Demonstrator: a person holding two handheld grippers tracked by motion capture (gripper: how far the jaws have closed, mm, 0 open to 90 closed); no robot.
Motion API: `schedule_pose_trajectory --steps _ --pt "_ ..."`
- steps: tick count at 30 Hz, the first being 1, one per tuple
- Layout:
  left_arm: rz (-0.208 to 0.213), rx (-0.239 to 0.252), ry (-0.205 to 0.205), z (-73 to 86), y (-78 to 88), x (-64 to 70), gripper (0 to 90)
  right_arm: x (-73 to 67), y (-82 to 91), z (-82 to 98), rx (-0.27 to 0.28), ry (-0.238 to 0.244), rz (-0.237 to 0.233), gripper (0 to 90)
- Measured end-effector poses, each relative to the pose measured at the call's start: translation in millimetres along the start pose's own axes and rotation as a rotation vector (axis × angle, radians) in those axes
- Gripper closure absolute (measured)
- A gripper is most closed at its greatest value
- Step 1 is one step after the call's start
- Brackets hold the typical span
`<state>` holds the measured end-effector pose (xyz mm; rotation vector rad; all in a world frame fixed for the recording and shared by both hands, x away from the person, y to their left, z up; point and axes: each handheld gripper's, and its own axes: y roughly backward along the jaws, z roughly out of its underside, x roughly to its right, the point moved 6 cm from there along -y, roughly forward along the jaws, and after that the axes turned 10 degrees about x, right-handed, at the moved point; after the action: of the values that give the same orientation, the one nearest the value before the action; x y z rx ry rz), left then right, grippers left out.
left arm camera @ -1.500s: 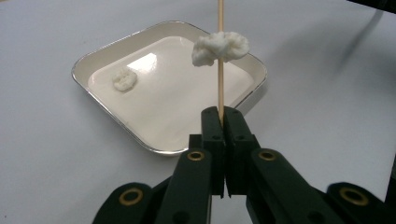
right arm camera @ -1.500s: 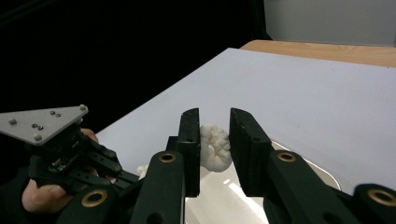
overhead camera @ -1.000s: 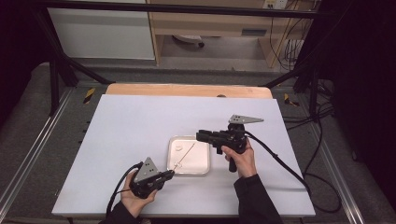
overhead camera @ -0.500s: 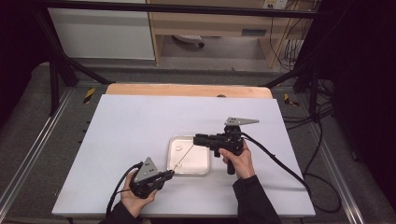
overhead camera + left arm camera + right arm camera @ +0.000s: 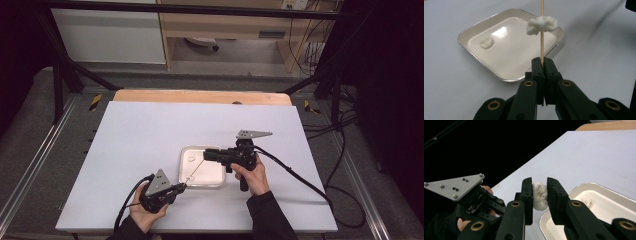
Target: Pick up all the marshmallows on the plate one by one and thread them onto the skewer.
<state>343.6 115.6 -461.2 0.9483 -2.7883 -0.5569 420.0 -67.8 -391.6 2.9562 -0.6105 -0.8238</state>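
At the near edge of the white desk [image 5: 150, 130], the left tongs [image 5: 543, 62] are clamped tight on the foot of a thin wooden skewer [image 5: 542, 37], which rises toward 12 o'clock in the left gripper view with a white puffy piece [image 5: 542, 25] threaded on it, hanging above the rim of a shallow metal tray [image 5: 474, 27]. A second, smaller white piece [image 5: 486, 42] lies loose inside the tray at about 10 o'clock from the skewer. From the high view, the right tongs [image 5: 207, 155] sit at 3 o'clock of the tray, over its far right part, meeting the skewer's upper end. In the right gripper view they are gripping a white piece [image 5: 539, 195] between the pads, the jaws having just closed a little further on it. The desk's far half, from 10 to 2 o'clock of the tray, lies open; the wooden strip [image 5: 200, 97] marks its far edge.
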Motion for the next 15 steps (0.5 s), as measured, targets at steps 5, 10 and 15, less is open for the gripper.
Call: schedule_pose_trajectory --steps 5,10,15 --pt "0.000 -0.017 0.005 1.9 -1.2 -0.3 88.5 -0.8 -2.6 4.8 -0.004 -0.004 -0.004 77.2" --pt "0.006 -0.018 0.010 1.6 -1.7 1.0 88.6 -1.9 -5.0 7.9 -0.002 -0.012 -0.009 77.4" --pt "0.013 -0.024 0.018 2.0 -2.3 1.6 88.7 -1.8 -6.8 12.1 -0.016 -0.011 -0.007 77.5"
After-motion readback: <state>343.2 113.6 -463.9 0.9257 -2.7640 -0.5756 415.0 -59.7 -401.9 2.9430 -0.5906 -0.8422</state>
